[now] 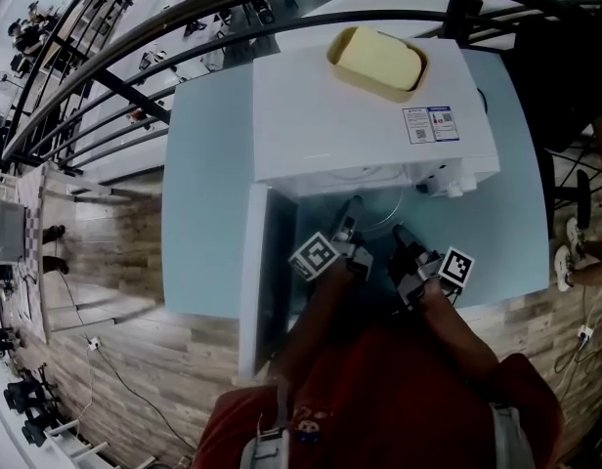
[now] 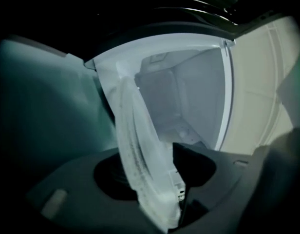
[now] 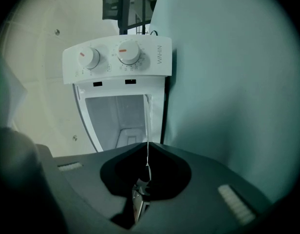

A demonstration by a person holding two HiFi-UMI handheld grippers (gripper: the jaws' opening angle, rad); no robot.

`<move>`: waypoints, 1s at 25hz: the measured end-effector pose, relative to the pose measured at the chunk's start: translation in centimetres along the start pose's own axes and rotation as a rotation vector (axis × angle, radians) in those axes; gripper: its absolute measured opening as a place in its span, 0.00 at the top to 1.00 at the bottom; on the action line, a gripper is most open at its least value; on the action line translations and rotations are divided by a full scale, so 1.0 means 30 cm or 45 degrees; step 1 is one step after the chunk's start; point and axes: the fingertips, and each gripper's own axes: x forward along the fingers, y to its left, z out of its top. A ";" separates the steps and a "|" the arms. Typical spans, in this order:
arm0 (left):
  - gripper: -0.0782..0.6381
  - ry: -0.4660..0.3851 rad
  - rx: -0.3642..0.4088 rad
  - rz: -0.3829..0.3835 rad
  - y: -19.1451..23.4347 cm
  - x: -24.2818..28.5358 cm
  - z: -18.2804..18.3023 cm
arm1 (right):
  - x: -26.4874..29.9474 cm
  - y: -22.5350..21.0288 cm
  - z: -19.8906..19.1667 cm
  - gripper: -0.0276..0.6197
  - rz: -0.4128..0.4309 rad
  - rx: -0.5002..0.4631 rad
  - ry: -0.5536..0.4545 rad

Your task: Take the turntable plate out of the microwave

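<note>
Pale blue table with a white microwave on it, door swung open to the left, yellow dish on top. Person stands at the opening with both grippers reaching in.

Plate is partly out: its glass arc shows at the mouth, just past the front edge and between the two grippers.

Right gripper is clenched on the plate's edge. In its view the glass shows edge-on as a thin pale line running straight into the closed jaws. Probably the anchor hand, keeping the plate off the cavity floor.

Left gripper has its jaws apart with the thick rim between them. One jaw looks to be against the glass, but I see no clamp, so I count it as released. Likely lining up a second hold, since glass pinched on one side only would sag or twist.

Step, as I judge it: mid-withdrawal, about halfway. Next the left needs to close on the rim, then both pull level toward the person. Risks are glass slipping in a thin pinch and the rim clipping the door.
</note>
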 end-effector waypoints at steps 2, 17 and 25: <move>0.64 -0.014 -0.026 0.002 0.011 0.004 0.005 | 0.000 -0.003 -0.003 0.95 -0.006 -0.004 0.014; 0.85 -0.074 -0.291 -0.087 -0.001 -0.001 0.002 | -0.022 -0.016 -0.024 0.94 -0.061 -0.101 0.055; 0.86 -0.060 -0.267 -0.084 -0.027 -0.062 -0.019 | -0.127 0.028 -0.016 0.94 -0.050 -0.116 -0.078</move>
